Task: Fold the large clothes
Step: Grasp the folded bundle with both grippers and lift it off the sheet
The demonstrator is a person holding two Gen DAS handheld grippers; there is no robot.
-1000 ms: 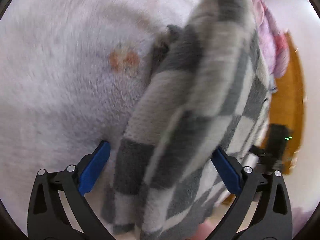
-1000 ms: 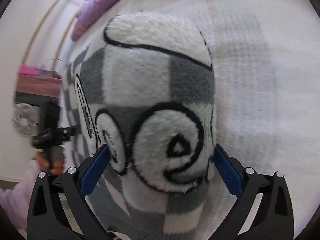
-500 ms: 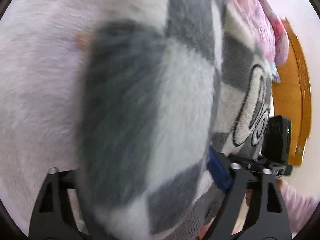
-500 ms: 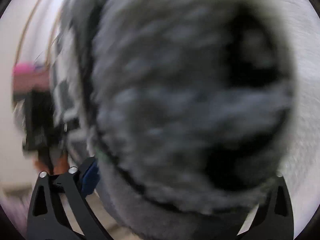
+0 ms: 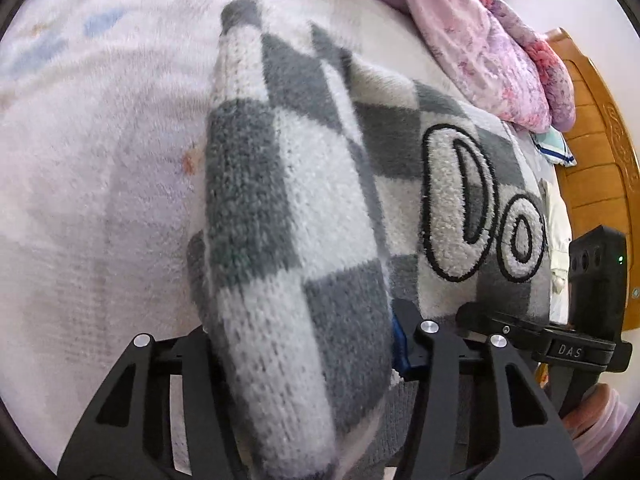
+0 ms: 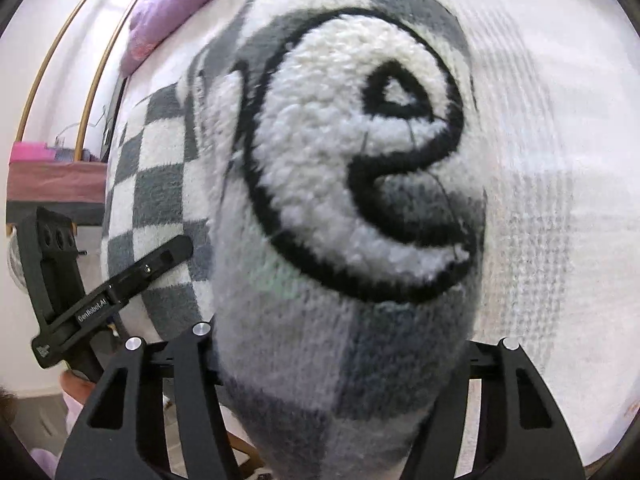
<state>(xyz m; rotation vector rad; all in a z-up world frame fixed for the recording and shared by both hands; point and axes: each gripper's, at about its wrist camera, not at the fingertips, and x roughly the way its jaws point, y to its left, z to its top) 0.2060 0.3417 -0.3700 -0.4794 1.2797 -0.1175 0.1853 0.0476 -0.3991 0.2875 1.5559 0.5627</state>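
Note:
A fuzzy grey-and-white checkered sweater (image 5: 304, 208) with big black-outlined white letters lies on a pale fleece bed cover (image 5: 88, 184). My left gripper (image 5: 308, 344) is shut on a thick fold of the sweater, which bulges up between its fingers. My right gripper (image 6: 340, 360) is shut on another fold that carries a large letter "e" (image 6: 360, 160) and fills the right wrist view. The right gripper shows at the right edge of the left wrist view (image 5: 576, 320); the left gripper shows at the left of the right wrist view (image 6: 96, 280). The fingertips are hidden by cloth.
Pink and purple bedding (image 5: 496, 40) is piled at the far side of the bed. A wooden headboard (image 5: 600, 168) stands at the right. In the right wrist view a purple pillow (image 6: 176, 8) lies at the top left and a low table with a pink top (image 6: 48, 176) stands beside the bed.
Both grippers have closed on folds of the sweater. One second ago their blue pads stood wide apart around the cloth. The sweater folds have been lifted closer to both cameras.

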